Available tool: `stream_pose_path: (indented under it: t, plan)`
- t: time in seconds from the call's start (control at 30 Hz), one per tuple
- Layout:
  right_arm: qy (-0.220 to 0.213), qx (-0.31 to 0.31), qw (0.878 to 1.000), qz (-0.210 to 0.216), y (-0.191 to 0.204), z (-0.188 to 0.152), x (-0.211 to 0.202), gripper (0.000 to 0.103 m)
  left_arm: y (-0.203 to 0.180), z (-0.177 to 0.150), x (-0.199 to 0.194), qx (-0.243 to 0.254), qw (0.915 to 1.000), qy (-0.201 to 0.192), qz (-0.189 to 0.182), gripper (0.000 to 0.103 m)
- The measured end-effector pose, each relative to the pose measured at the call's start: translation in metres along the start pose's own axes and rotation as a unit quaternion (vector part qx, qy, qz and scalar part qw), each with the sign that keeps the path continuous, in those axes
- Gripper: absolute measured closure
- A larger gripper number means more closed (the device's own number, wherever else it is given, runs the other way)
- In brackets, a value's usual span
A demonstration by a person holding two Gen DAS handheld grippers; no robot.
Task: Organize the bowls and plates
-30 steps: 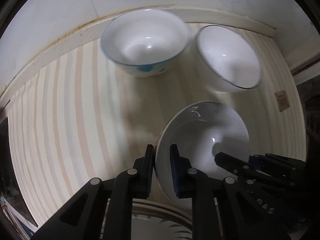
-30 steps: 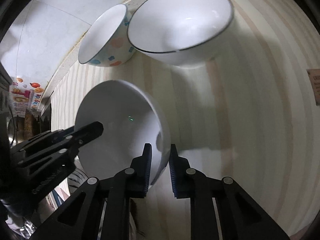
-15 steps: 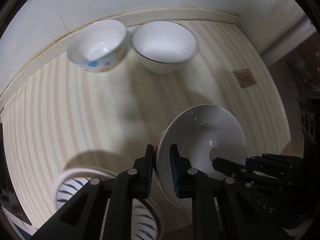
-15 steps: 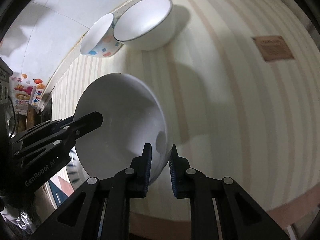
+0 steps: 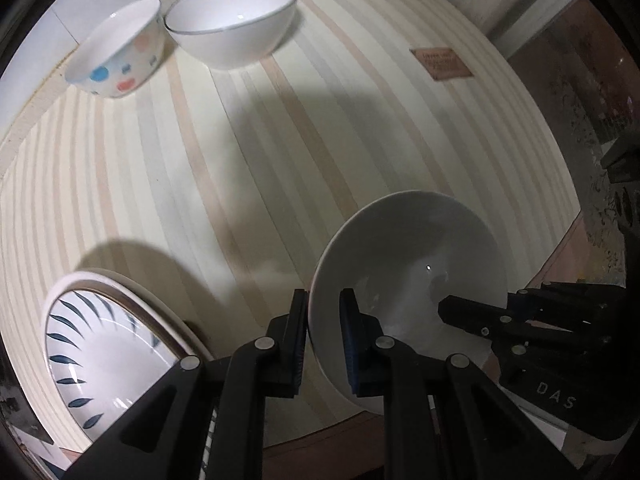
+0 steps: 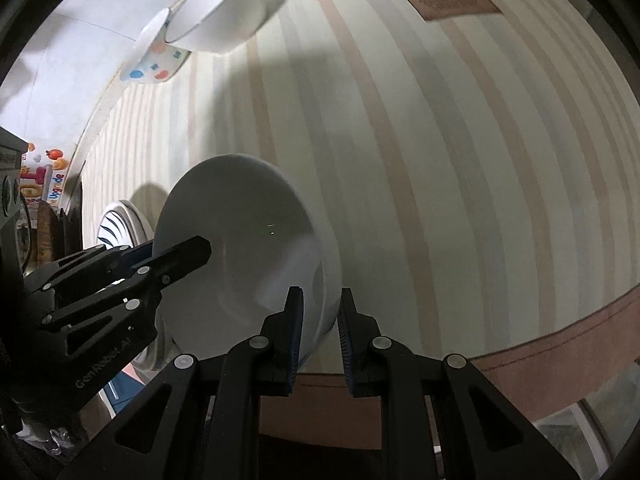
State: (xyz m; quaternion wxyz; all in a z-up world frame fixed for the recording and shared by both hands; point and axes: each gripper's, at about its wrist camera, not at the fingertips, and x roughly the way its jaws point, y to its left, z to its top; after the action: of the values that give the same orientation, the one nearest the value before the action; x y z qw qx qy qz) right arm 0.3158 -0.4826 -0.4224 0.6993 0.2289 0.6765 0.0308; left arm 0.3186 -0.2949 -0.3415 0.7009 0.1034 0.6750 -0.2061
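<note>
**Carried bowl drawn back from the far pair, toward the table's near edge**

Since a second ago the plain white bowl [image 5: 404, 280] has travelled away from the two bowls at the back of the striped tablecloth [image 5: 240, 152], which now look smaller and farther off, and a blue-leaf plate [image 5: 100, 352] has come into view. The left gripper [image 5: 324, 312] is clamped on the bowl's left rim, one pad inside and one outside; the right gripper [image 6: 318, 320] pinches the opposite rim the same way. The bowl hangs above the cloth's near edge, right of the blue-leaf plate. Far beyond it, the spotted bowl [image 5: 120, 52] touches the grey-rimmed white bowl [image 5: 236, 20] by the wall. A brown label [image 5: 442, 63] lies on the cloth, right of those two.
</note>
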Motion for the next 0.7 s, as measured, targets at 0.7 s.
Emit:
stream_pose_path:
  t: [0.7]
  plan:
    - [-0.042,0.002,0.999,0.034,-0.008,0.096,-0.071,0.07,0.077,0.072,-0.081,-0.091,0.993,-0.073,-0.02,0.073]
